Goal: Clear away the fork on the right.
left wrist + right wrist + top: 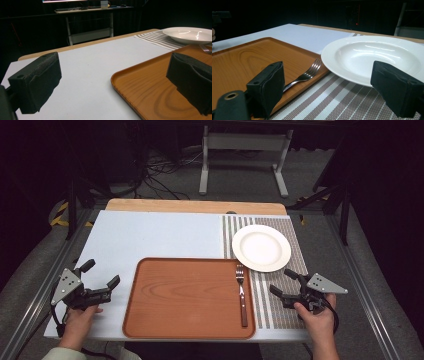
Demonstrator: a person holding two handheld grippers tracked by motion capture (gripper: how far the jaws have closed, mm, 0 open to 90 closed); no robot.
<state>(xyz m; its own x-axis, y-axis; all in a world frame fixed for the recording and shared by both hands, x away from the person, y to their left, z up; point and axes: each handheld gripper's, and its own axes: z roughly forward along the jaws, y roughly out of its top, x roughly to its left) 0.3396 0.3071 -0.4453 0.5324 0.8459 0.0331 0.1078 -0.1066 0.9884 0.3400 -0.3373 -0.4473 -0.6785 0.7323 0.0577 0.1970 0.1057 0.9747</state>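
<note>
Fork (305, 75) handle hides behind the right tool's (286, 283) wide-open, empty jaws; left tool (102, 279) likewise open, empty.

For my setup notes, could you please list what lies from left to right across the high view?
Left claw → wooden tray → fork → right claw. The white plate sits farther back, overlapping those positions.

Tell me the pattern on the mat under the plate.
The mat has brown and white stripes; the right gripper view shows it best, beneath the white plate.
</note>
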